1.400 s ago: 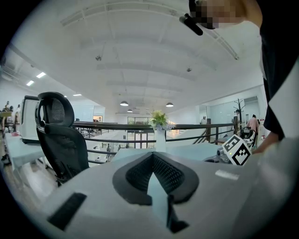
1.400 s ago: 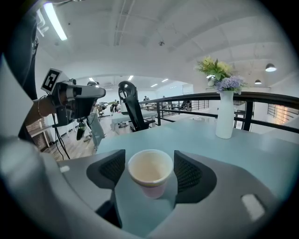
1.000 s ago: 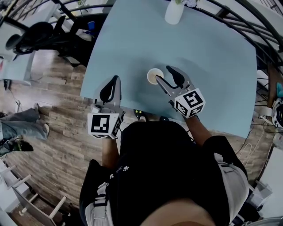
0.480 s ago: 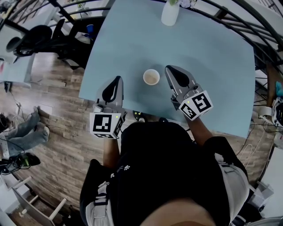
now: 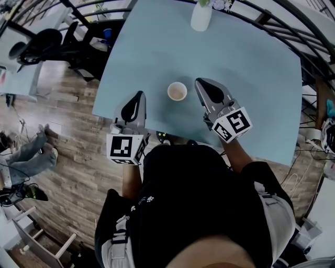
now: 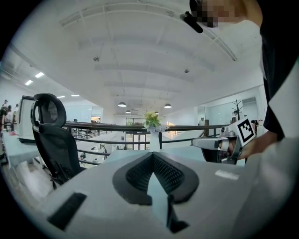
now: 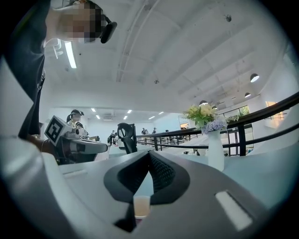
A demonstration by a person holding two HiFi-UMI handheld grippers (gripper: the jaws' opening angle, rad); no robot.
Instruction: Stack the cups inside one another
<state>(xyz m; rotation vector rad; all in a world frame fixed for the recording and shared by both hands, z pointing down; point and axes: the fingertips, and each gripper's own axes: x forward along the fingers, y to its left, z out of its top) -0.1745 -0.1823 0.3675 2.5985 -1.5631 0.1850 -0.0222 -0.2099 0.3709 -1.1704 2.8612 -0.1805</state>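
Note:
One pale paper cup (image 5: 177,91) stands upright on the light blue table (image 5: 251,78), between my two grippers. I cannot tell whether other cups are nested inside it. My right gripper (image 5: 201,84) is to the cup's right, apart from it, jaws shut and empty. My left gripper (image 5: 137,95) hovers to the cup's left by the table's near edge, also shut and empty. In the right gripper view the cup (image 7: 141,205) shows low through the gap under the shut jaws (image 7: 149,155). The left gripper view shows shut jaws (image 6: 152,155) and no cup.
A white vase with flowers (image 5: 201,14) stands at the table's far edge, also the vase (image 7: 215,150) in the right gripper view. A black office chair (image 5: 39,42) is left of the table. A railing (image 5: 293,23) runs behind the table. Wooden floor (image 5: 68,157) lies below its left edge.
The right gripper's jaws were open right beside the cup; they are now shut and have drawn away to the cup's right. The left gripper has hardly moved.

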